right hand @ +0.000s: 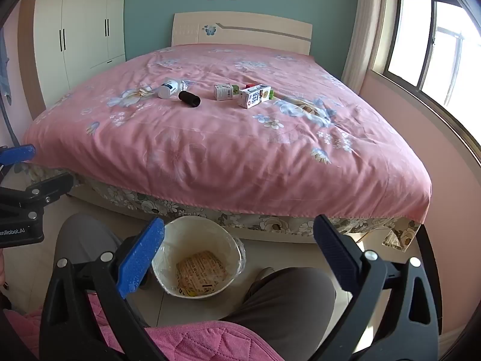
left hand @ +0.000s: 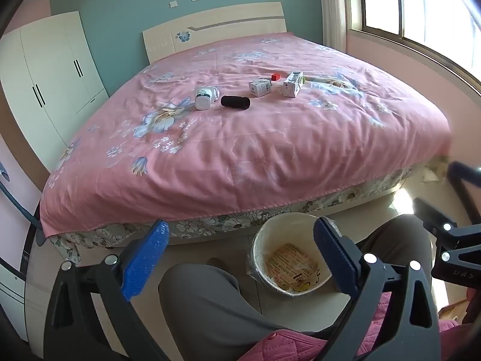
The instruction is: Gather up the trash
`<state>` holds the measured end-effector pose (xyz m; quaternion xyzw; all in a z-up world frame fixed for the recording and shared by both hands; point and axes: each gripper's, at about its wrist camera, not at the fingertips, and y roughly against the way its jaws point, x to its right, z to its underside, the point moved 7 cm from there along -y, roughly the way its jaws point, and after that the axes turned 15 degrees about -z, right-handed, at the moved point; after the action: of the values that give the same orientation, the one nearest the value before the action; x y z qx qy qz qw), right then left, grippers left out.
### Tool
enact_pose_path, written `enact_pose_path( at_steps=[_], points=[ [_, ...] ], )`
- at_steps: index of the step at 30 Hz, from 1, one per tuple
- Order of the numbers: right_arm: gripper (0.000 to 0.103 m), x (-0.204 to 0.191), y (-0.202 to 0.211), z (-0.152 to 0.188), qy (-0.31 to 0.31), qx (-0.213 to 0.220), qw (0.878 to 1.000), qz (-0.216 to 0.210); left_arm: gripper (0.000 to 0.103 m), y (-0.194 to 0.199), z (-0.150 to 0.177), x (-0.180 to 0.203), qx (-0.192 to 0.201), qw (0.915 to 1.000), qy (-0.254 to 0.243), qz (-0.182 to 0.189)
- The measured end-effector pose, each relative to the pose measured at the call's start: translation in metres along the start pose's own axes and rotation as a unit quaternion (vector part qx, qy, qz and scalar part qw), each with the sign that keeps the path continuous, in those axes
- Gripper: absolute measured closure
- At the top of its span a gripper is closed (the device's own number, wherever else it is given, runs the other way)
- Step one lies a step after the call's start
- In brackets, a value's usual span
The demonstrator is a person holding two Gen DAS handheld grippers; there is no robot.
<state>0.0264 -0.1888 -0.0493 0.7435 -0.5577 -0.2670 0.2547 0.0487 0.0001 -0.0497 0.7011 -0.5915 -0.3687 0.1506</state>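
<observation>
The trash lay in a loose row across the middle of the bed [right hand: 228, 156], on the pink flowered cover: a white bottle [right hand: 169, 87] on its side, a black cylinder [right hand: 189, 99] just beside it, then a small white box [right hand: 225, 91], a milk carton [right hand: 255, 96] lying flat, and a small red cube [left hand: 275, 76] behind the boxes. All of it looked light. The bottle and the cylinder were round and would likely roll on the soft cover, so each seemed best pinched across its middle, square to its length. The box and carton appeared to be thin card that would crush under a hard squeeze; their flat opposite faces offered the surest hold. The cube was small and would need the fingertips.

The bin [right hand: 197, 258], lined with clear plastic and holding a printed wrapper [right hand: 201, 267], stood on the floor against the foot of the bed, between the person's knees.

The left gripper [left hand: 240, 255] hung above the bin with its jaws spread wide and nothing between them. The right gripper [right hand: 239, 252] was likewise wide apart and empty. Both were well apart from the trash.
</observation>
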Motion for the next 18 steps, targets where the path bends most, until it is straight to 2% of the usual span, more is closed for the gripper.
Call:
enact_pose_path(
  at_steps=[18],
  points=[
    [0.006, -0.0005, -0.0013, 0.0014, 0.002, -0.002, 1.000, 0.001, 0.005, -0.0001, 0.0006, 0.0004, -0.006, 1.0000, 0.001, 0.003]
  ],
)
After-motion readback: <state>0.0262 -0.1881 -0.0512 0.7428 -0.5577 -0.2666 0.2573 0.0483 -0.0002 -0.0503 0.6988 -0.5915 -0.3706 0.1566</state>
